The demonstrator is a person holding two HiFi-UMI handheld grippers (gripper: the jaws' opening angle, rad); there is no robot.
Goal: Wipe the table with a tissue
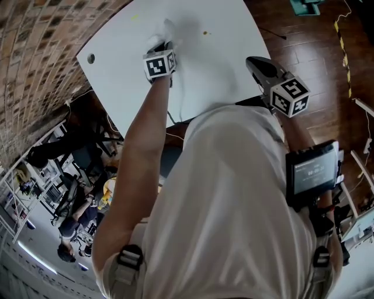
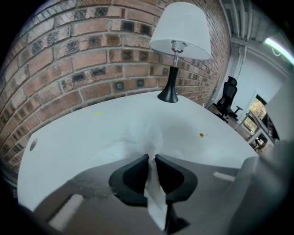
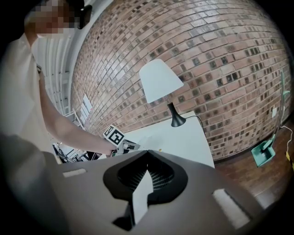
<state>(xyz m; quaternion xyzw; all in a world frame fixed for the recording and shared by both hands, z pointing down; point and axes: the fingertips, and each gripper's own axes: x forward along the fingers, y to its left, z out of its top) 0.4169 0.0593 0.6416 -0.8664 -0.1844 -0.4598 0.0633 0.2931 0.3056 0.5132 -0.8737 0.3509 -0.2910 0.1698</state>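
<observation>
A crumpled white tissue (image 1: 162, 32) (image 2: 143, 135) lies pressed on the white table (image 1: 216, 70) (image 2: 69, 137), and my left gripper (image 1: 166, 43) (image 2: 151, 158) is shut on it. Its tail hangs back between the jaws. Ahead and to the right of the tissue is a small yellow spot (image 1: 205, 32) (image 2: 201, 135). A faint yellow mark (image 1: 135, 17) (image 2: 97, 113) lies farther left. My right gripper (image 1: 251, 61) (image 3: 148, 152) hovers off the table's right edge with its jaws together. In the right gripper view, the left gripper's marker cube (image 3: 115, 136) shows over the table.
A white-shaded lamp (image 2: 177, 41) (image 3: 161, 80) on a black base stands at the table's far edge against the brick wall. A cable hole (image 1: 90, 58) (image 2: 33, 145) sits near the left corner. An office chair (image 2: 228, 98) and a green dustpan (image 3: 262, 153) stand on the floor.
</observation>
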